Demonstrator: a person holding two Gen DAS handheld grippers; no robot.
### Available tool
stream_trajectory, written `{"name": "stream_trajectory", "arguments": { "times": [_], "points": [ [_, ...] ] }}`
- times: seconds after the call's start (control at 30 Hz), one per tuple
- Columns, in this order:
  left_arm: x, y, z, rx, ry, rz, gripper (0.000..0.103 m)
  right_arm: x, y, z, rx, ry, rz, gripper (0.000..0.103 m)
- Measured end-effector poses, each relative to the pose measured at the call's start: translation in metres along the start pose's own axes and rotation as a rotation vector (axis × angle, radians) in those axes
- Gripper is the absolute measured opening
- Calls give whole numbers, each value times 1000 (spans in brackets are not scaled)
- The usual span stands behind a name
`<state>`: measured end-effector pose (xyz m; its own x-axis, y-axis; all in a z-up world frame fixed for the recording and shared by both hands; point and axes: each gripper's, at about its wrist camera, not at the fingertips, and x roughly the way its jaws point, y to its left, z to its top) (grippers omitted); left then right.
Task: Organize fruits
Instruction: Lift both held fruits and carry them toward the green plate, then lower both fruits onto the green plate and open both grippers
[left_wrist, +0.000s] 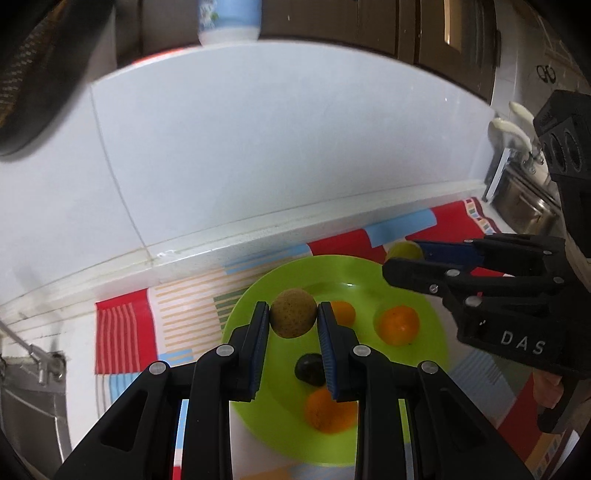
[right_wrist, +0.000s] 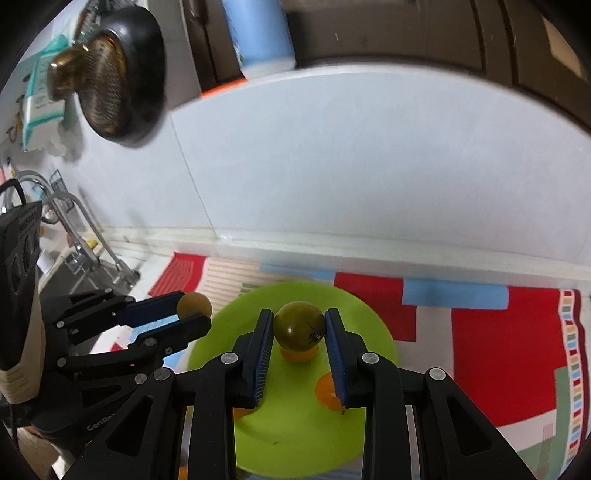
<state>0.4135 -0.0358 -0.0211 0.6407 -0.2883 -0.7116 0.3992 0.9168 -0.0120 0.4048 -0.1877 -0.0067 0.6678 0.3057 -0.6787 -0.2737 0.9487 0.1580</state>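
Left wrist view. The left gripper (left_wrist: 293, 319) is clamped on a speckled tan-green fruit (left_wrist: 294, 313), held above the green plate (left_wrist: 258, 413). On the plate lie 3 oranges, at the centre (left_wrist: 342, 312), toward the right rim (left_wrist: 400, 325) and near the front (left_wrist: 330, 410), plus 1 dark fruit (left_wrist: 310, 369) between them. The right gripper (left_wrist: 404, 258) enters from the right over the plate's far right rim, its fingers pinching a yellow-green fruit (left_wrist: 404, 251). Bare plate remains along the left and far rim. The plate sits on a patterned cloth (left_wrist: 122, 332) of red, blue and striped patches, which ends short of the white tiled wall (left_wrist: 277, 147). A sink edge (left_wrist: 524, 199) lies at far right.

Right wrist view. The right gripper (right_wrist: 299, 328) is closed on an olive-green fruit (right_wrist: 299, 325) above the plate (right_wrist: 295, 443), directly over 1 orange (right_wrist: 299, 355); a 2nd orange (right_wrist: 327, 391) lies just right of it. The left gripper (right_wrist: 192, 310) reaches in from the left at the plate's left rim, holding its tan fruit (right_wrist: 194, 304). The cloth (right_wrist: 509, 354) extends open to the right. A faucet (right_wrist: 85, 236) stands at left, a blue-and-white container (right_wrist: 258, 37) on the ledge above the wall.
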Motion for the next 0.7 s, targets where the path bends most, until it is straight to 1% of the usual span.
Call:
{"name": "stream_trajectory", "arguments": {
  "times": [0.1, 0.2, 0.33, 0.57, 0.6, 0.63, 0.7],
  "points": [
    [19, 3, 3, 1, 34, -26, 27, 15, -5, 0, 2, 23, -6, 29],
    [33, 3, 4, 17, 53, -22, 27, 28, -11, 0, 11, 41, -10, 29],
    [50, 6, 3, 8, 88, -36, 27, 40, -16, -1, 14, 60, -13, 29],
    [59, 6, 1, 8, 111, -37, 27, 52, -19, -4, 15, 71, -18, 29],
    [57, 6, 1, 11, 108, -31, 29, 53, -19, -4, 13, 69, -21, 29],
    [57, 6, 1, 11, 106, -27, 33, 54, -19, -4, 12, 71, -22, 30],
    [54, 5, 2, 10, 101, -19, 35, 54, -19, -5, 14, 70, -24, 32]
  ]
}}
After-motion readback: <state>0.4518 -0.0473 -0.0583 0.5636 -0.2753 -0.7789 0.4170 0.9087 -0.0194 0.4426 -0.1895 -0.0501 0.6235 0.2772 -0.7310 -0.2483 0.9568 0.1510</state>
